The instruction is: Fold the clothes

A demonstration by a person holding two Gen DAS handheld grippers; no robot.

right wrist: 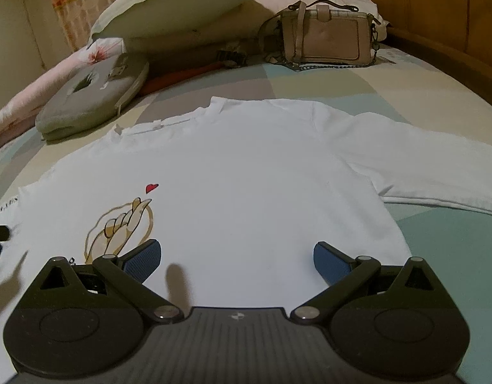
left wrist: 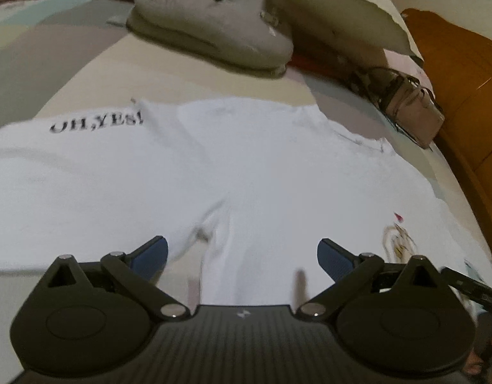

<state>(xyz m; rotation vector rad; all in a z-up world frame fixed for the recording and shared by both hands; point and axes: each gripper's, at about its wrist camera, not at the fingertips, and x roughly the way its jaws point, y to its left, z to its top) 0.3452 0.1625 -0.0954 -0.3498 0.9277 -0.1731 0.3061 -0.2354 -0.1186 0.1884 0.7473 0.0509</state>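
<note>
A: White T-shirt (right wrist: 246, 176) lies spread flat on the bed (right wrist: 405, 96), print side up, one sleeve (right wrist: 421, 166) out to the side. Left gripper (left wrist: 242, 256) and right gripper (right wrist: 238, 256) both hover over its near edge, jaws wide apart, nothing held.

B: Step?

A: Looks like the start; no fold visible yet.

B: Next?

A: Likely each gripper needs to close on the fabric, lift, and carry it across. The handbag (right wrist: 325, 38) and grey cushion (right wrist: 95, 96) sit well apart from it.
</note>
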